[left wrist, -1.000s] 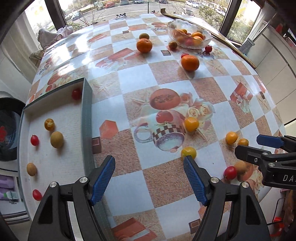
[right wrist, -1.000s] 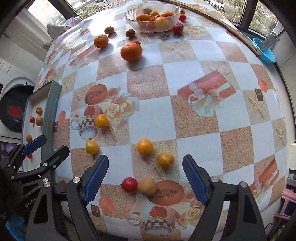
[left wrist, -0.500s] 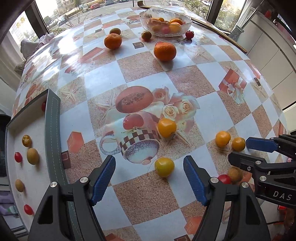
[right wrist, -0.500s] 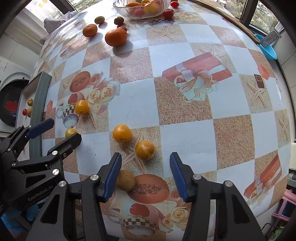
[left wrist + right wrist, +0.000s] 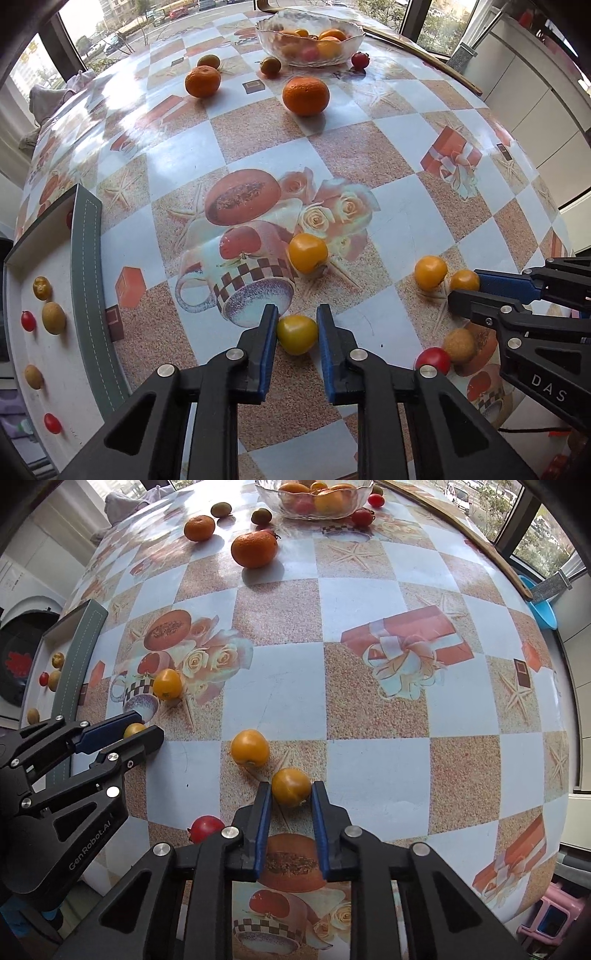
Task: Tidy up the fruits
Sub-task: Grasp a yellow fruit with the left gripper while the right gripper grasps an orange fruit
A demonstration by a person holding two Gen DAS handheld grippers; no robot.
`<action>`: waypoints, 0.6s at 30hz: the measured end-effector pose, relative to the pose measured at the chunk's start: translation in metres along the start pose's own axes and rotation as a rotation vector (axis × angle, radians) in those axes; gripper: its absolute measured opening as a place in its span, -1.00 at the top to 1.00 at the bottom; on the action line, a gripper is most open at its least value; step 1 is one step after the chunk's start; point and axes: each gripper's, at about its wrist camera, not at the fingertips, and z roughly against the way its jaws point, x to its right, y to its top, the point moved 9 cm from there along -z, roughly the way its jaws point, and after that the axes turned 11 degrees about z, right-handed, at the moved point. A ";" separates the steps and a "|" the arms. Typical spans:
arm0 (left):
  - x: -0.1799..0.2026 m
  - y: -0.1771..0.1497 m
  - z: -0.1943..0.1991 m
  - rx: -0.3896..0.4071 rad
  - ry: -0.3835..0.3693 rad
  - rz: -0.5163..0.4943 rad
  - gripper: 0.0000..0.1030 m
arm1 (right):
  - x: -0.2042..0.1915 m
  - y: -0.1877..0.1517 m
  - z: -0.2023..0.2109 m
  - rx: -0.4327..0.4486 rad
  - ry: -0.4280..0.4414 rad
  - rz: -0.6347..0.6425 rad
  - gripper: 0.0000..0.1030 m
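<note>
Where lettering shows, reads "DAS" on the right gripper (image 5: 466, 287) at lower right of the left wrist view, "GenRobot.AI" on the left gripper (image 5: 141, 728) at lower left of the right wrist view. Clenched, both: left gripper on a yellow tomato (image 5: 297, 334) at lower centre, blue pads touching both its sides; right gripper on an orange-yellow tomato (image 5: 290, 787), smooth and round, likewise at lower centre. Seen only from the left wrist: tan round fruit (image 5: 459, 345) beside a red tomato (image 5: 433, 360). Seen only from the right wrist: blue basin (image 5: 543, 610) at right edge. Grey tray (image 5: 88, 280) with small fruits at left; glass bowl (image 5: 309, 37) at top.
</note>
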 end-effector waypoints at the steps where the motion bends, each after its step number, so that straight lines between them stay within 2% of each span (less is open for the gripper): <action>1: 0.000 0.001 0.002 -0.004 -0.020 0.019 0.56 | 0.001 0.000 0.000 0.001 0.012 -0.016 0.55; 7: -0.013 0.009 0.019 0.019 -0.065 0.097 0.56 | 0.006 0.004 0.009 0.024 0.057 -0.076 0.55; 18: -0.055 0.014 0.051 0.080 -0.057 0.157 0.56 | -0.015 0.031 0.025 0.064 0.084 -0.041 0.55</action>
